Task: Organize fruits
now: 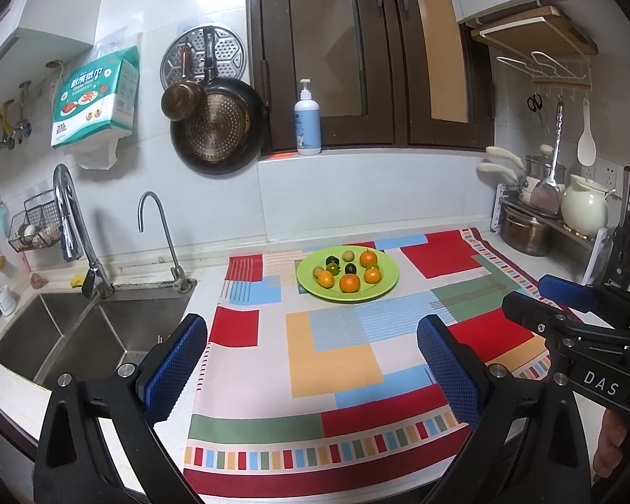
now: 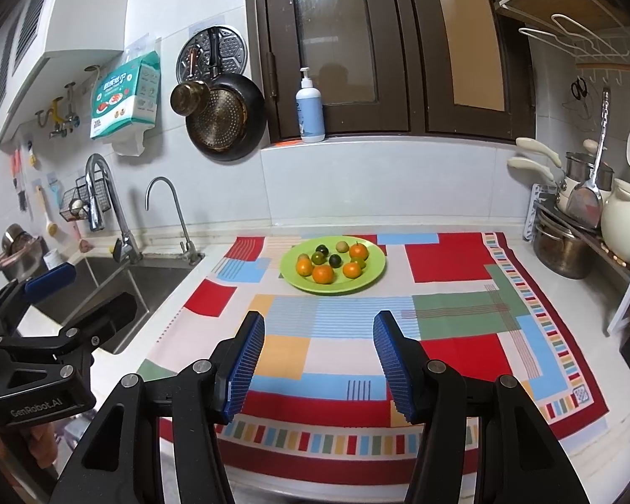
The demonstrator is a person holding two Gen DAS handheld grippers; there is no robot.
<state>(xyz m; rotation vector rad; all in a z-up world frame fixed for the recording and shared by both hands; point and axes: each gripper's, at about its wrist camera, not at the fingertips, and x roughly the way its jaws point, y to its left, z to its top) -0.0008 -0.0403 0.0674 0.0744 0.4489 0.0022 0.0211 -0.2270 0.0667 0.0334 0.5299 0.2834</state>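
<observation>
Bench [image 1: 239, 248] spread with a patchwork cloth [image 1: 336, 348] of red, blue, yellow and green blocks; sink [image 1: 88, 336] off to the left of both tools

Left tool [image 1: 313, 361] held low over the near edge of the cloth, tilted gently downward, jaws standing wide apart with nothing between the blue pads, only bare cloth showing in the gap. Same tool seen side-on at the left edge of the right wrist view [image 2: 84, 290], over the sink corner, gripped from below by a hand [image 2: 38, 441]

Right tool [image 2: 319, 361] alongside, to the right of the left one, likewise pitched down toward the cloth, jaws parted to a moderate gap, narrower than the left one's, empty between the pads. Glimpsed at the right edge of the left wrist view [image 1: 537, 294], a bit of hand [image 1: 613, 445] beneath it

Green plate [image 1: 388, 283] straight ahead of both tools, well apart from the fingertips, resting on the far part of the cloth near the back wall

On the plate, clustered: several orange fruits [image 1: 350, 282] toward the near side, a few dark green fruits [image 1: 350, 269] in the middle, small yellowish fruits [image 1: 348, 255] at the far and left side
</observation>
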